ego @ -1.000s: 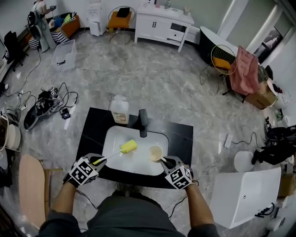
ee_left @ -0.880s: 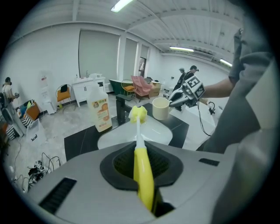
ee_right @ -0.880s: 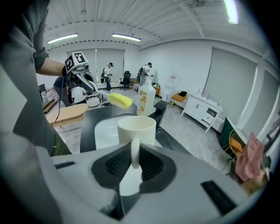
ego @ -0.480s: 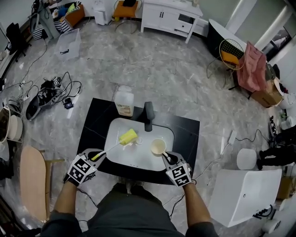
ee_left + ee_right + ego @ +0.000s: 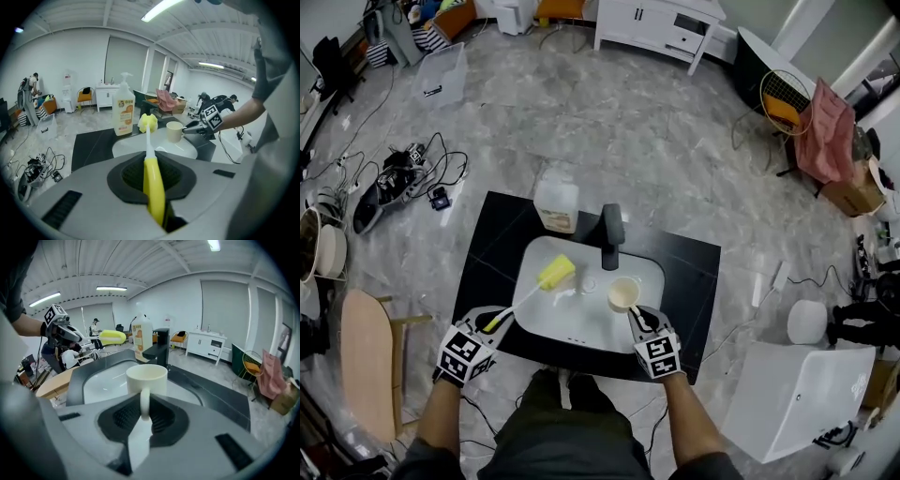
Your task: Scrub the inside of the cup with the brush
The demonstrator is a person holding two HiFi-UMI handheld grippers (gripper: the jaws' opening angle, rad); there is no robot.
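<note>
Over the sink [image 5: 546, 309]: left gripper [image 5: 494, 323] clamps the brush [image 5: 539, 284] handle; right gripper [image 5: 635, 321] clamps the upright cup [image 5: 623, 294] by its handle.

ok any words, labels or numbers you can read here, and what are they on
Nothing reads legibly.
Orange label on the pump bottle: print is there, but too blurred to read.
Left marker cube and right marker cube: black-and-white square patterns only, no words.

Yellow brush [image 5: 555, 272], cream cup [image 5: 623, 293], white sink [image 5: 572, 325] in a black counter [image 5: 492, 267].
</note>
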